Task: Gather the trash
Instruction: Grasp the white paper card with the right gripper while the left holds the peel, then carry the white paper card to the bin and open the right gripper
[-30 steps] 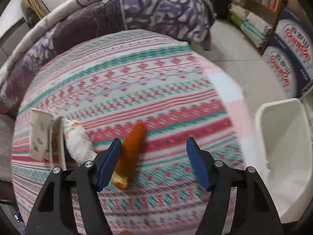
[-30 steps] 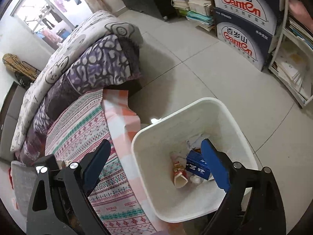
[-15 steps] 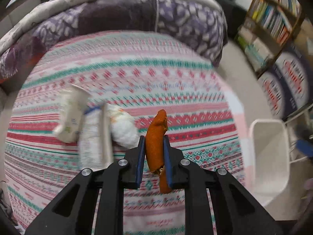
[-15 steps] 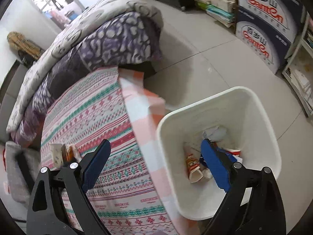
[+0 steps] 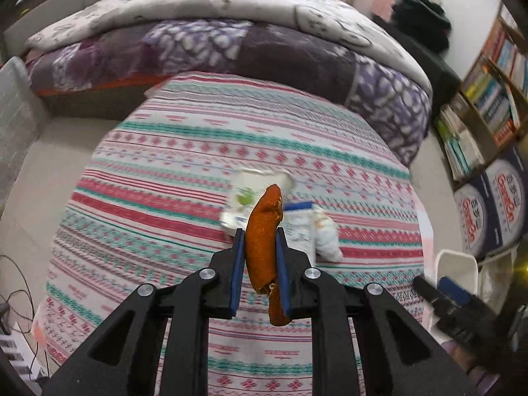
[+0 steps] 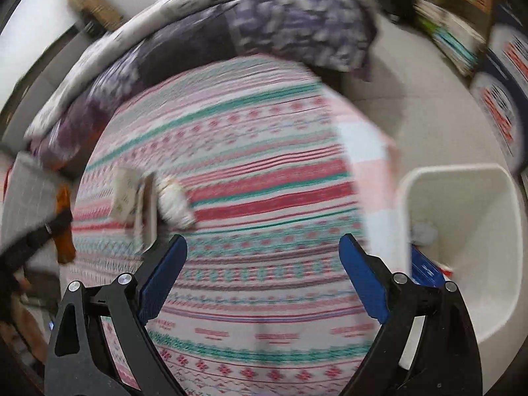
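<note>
My left gripper [image 5: 260, 247] is shut on an orange peel [image 5: 264, 231] and holds it up above the patterned tablecloth [image 5: 165, 198]. Under it lie a white carton [image 5: 246, 198], a second flat carton [image 5: 298, 227] and a crumpled white wrapper [image 5: 326, 234]. My right gripper [image 6: 264, 264] is open and empty above the tablecloth [image 6: 264, 171]. In its view the cartons [image 6: 132, 198] and wrapper [image 6: 173, 203] lie to the left, and the peel [image 6: 62, 227] in the left gripper shows at the far left. The white bin [image 6: 462, 247] stands to the right.
The bin [image 5: 457, 270] holds several pieces of trash and stands on the floor beside the table. A quilt-covered bed [image 5: 214, 39] is behind the table. Bookshelves [image 5: 488, 99] and printed boxes [image 5: 488, 204] stand at the right.
My left gripper closed on the orange peel and lifted it off the cloth. My right gripper swung left from over the bin to over the table, still open.
</note>
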A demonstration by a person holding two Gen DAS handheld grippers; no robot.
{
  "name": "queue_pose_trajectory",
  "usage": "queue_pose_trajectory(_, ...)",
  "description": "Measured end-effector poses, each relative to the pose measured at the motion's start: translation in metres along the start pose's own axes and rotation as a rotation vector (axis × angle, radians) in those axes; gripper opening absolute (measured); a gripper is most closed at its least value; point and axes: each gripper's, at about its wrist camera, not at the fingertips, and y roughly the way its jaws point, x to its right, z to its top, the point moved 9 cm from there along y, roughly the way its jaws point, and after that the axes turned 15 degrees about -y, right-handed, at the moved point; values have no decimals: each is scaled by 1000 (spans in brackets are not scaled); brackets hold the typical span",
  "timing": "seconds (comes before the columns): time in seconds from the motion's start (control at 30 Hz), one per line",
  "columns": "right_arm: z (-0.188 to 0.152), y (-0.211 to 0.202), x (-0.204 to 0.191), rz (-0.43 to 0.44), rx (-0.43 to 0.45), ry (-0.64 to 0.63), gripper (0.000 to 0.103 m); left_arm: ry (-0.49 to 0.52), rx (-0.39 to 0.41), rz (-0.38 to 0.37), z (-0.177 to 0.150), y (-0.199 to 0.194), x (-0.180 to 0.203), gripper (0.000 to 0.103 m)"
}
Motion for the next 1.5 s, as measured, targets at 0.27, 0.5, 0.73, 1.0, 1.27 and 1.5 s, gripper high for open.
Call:
queue_pose_trajectory(0.27,4,49,-82,226,-35,25,82,-18,46,46,16,-13,-30,18)
queue_pose_trajectory(0.5,10,81,-119,295,-39,45,59,-35,52,54,20,-20,-49,18)
queue_pose_trajectory(0.73,6,80,-134,274,-36,11,14,-58,57,40,23,-25,-59,18)
queue_pose_trajectory(1.0,26,26,-132,184,64,-105,14,-83,83,23,26,-34,-60,18)
queue_pose_trajectory(1.27,33,-33,-109,68,159,-217,14,-55,110,12,17,-42,-42,18)
queue_pose_trajectory(1.5,22,-44,-75,32,192,-188,14,-29,108,6,4,-37,-24,18)
